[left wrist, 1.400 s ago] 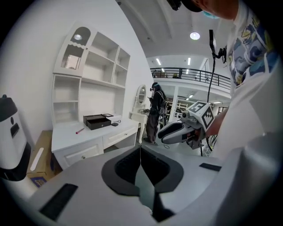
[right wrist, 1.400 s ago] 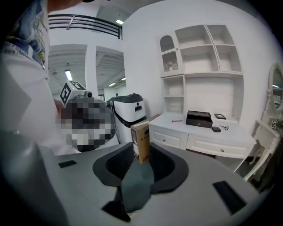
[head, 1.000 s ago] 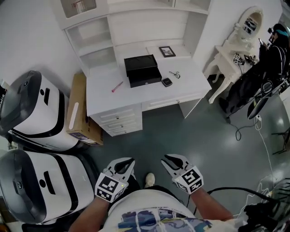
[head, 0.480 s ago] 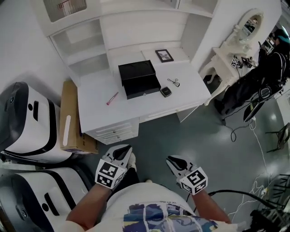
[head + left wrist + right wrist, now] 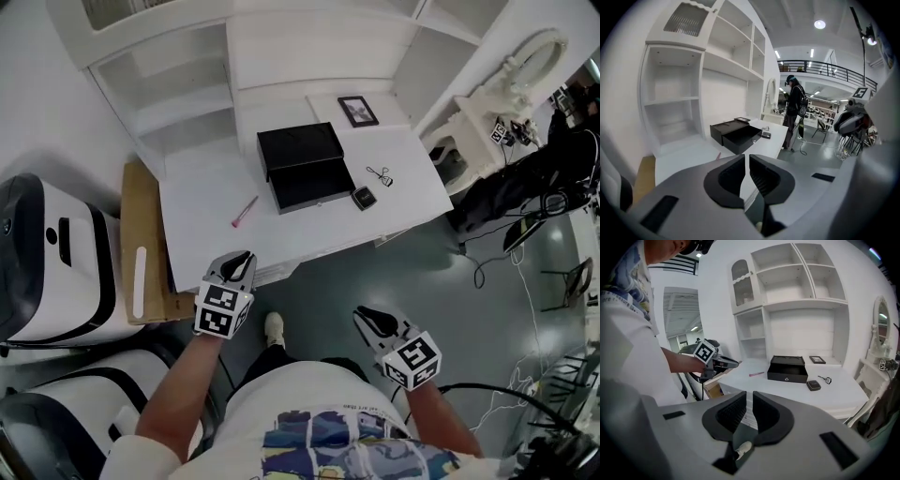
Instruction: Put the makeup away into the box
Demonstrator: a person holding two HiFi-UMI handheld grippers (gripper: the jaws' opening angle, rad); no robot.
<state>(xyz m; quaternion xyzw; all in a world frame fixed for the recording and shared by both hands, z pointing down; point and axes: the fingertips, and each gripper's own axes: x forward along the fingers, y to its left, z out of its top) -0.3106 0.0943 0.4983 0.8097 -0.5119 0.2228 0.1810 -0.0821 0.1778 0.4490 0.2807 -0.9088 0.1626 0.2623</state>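
Note:
An open black box (image 5: 300, 169) (image 5: 788, 369) (image 5: 736, 133) stands in the middle of the white desk (image 5: 206, 192). A pink makeup pencil (image 5: 245, 211) (image 5: 756, 374) lies left of it. A small dark compact (image 5: 364, 197) (image 5: 813, 385) and an eyelash curler (image 5: 380, 174) (image 5: 825, 379) lie to its right. My left gripper (image 5: 239, 265) (image 5: 746, 155) is shut and empty, at the desk's front edge near the pencil. My right gripper (image 5: 367, 319) (image 5: 750, 392) is shut and empty, over the floor short of the desk.
A framed picture (image 5: 357, 110) sits behind the box under the white shelves (image 5: 178, 84). A cardboard carton (image 5: 141, 244) and white machines (image 5: 47, 253) stand left of the desk. A white vanity (image 5: 487, 108), a person (image 5: 562, 150) and floor cables (image 5: 525, 309) are at the right.
Both grippers have moved forward toward the desk, the left one farther, from over the floor to the desk's front edge. The desk now sits closer in the head view.

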